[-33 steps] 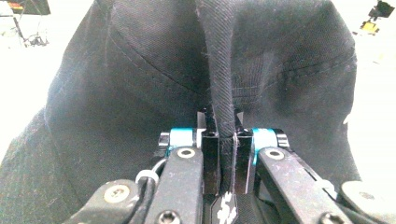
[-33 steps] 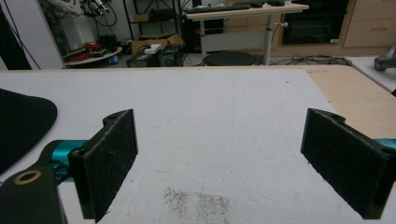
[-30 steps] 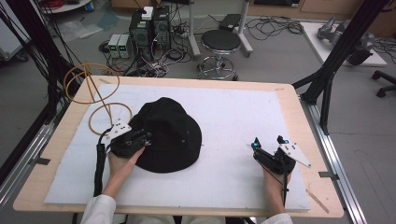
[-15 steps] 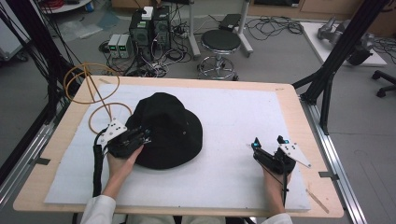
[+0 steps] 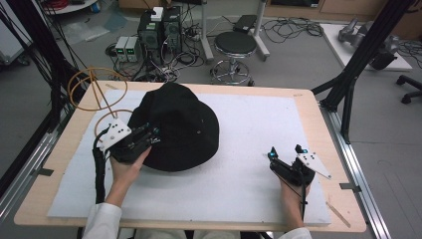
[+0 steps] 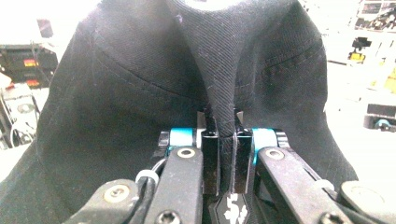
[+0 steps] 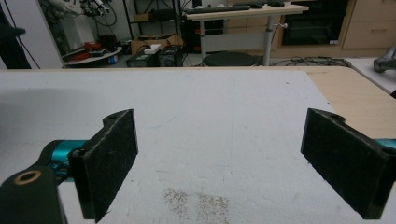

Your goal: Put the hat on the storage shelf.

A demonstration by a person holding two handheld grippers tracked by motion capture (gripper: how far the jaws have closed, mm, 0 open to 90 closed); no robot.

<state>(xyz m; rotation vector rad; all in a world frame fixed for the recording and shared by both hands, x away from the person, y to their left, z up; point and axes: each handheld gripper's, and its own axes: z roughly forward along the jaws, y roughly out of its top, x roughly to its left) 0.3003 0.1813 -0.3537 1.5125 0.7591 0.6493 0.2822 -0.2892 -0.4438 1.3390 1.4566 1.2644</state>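
Observation:
A black bucket hat [image 5: 179,124] lies on the white mat [image 5: 259,119] left of centre, with its near-left side lifted. My left gripper [image 5: 149,135] is shut on the hat's brim at that side. In the left gripper view a fold of the black cloth [image 6: 224,121] is pinched between the two jaws of the left gripper [image 6: 225,135], and the hat [image 6: 140,84] hangs in front of the camera. My right gripper [image 5: 284,155] rests near the mat's front right, open. Its pads [image 7: 112,158] stand wide apart over bare mat [image 7: 224,121], with nothing between them.
A tan wire hat stand [image 5: 94,92] with rings stands at the table's back left corner. The wooden table edge [image 5: 343,164] runs along the right. A small dirt stain [image 7: 196,203] marks the mat in front of the right gripper. A stool [image 5: 236,45] and computers sit on the floor beyond.
My left gripper has risen with the hat's brim, lifting that side and shifting the hat a little toward the far side. The right gripper has stayed put.

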